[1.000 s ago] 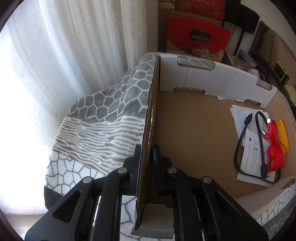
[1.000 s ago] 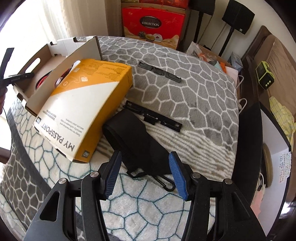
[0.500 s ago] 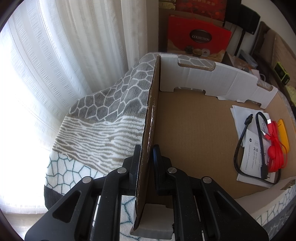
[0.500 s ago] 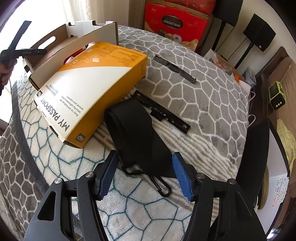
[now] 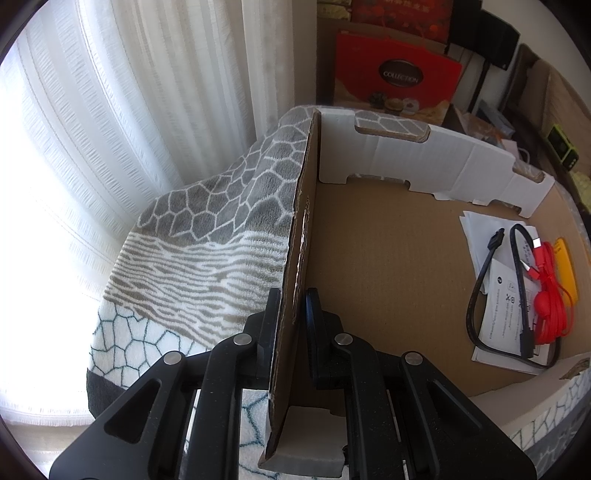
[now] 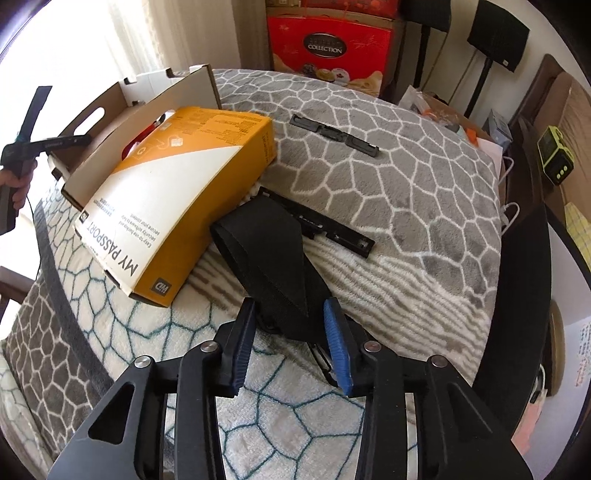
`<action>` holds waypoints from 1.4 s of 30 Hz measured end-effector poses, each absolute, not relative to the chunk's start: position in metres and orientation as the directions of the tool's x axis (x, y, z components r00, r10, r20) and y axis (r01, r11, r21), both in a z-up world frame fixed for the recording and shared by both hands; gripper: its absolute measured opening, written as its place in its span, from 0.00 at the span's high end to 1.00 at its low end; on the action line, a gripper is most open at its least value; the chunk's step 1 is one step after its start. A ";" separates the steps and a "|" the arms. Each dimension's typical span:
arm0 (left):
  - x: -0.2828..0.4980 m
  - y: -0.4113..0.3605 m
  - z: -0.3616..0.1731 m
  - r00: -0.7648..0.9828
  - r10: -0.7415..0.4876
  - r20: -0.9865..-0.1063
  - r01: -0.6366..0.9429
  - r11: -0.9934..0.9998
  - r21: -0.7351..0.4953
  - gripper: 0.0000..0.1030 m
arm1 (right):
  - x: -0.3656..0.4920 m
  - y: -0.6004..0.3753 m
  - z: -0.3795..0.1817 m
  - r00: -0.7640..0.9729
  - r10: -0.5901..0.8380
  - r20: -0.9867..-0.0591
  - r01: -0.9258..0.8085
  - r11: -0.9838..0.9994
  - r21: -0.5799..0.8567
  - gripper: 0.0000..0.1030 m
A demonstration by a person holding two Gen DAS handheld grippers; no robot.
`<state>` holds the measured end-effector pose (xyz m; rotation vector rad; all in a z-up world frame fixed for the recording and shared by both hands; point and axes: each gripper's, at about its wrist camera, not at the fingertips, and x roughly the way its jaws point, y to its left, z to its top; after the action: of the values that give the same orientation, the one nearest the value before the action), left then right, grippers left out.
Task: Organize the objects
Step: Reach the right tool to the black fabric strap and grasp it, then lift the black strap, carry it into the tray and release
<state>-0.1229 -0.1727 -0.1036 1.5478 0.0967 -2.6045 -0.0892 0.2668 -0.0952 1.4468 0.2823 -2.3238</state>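
Cables (image 5: pixel 546 295) already lie in the cardboard box (image 5: pixel 299 258) the left gripper (image 5: pixel 291 317) clamps, while the right gripper (image 6: pixel 290 332) is closing around the black strap (image 6: pixel 273 254), with the yellow carton (image 6: pixel 173 206) and clips left.

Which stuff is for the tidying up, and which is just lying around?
For tidying: box, strap, yellow carton, two black clips, cables.

Just lying around: blanket, red gift box, speakers, curtain.

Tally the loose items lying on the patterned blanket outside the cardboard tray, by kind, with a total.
Orange-and-white cardboard retail box: 1
Black fabric strap with metal clip: 1
Long black plastic brackets: 2
Total: 4
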 end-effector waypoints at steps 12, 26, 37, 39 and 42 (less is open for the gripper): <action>-0.123 -0.171 -0.104 -0.477 -0.062 -0.877 0.128 -0.992 0.000 0.90 | -0.106 0.298 -0.073 -0.454 -0.245 -0.857 0.268 -0.955 0.131 0.92; -0.121 -0.171 -0.105 -0.477 -0.061 -0.876 0.129 -0.992 -0.001 0.90 | -0.109 0.278 -0.098 -0.430 -0.196 -0.881 0.294 -0.953 0.068 0.84; -0.121 -0.171 -0.105 -0.478 -0.062 -0.876 0.128 -0.992 0.000 0.90 | -0.108 0.303 -0.049 -0.512 -0.283 -0.811 0.215 -0.956 0.199 0.95; -0.121 -0.171 -0.105 -0.478 -0.061 -0.876 0.127 -0.992 0.000 0.90 | -0.108 0.298 -0.038 -0.518 -0.300 -0.801 0.224 -0.951 0.211 0.95; -0.121 -0.171 -0.105 -0.478 -0.061 -0.876 0.128 -0.992 -0.001 0.90 | -0.108 0.287 -0.022 -0.527 -0.321 -0.787 0.244 -0.944 0.222 0.95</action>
<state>-0.1207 -0.1709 -0.1049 1.5425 0.1009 -2.6076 -0.1084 0.2869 -0.0219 1.3093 -0.1197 -2.4910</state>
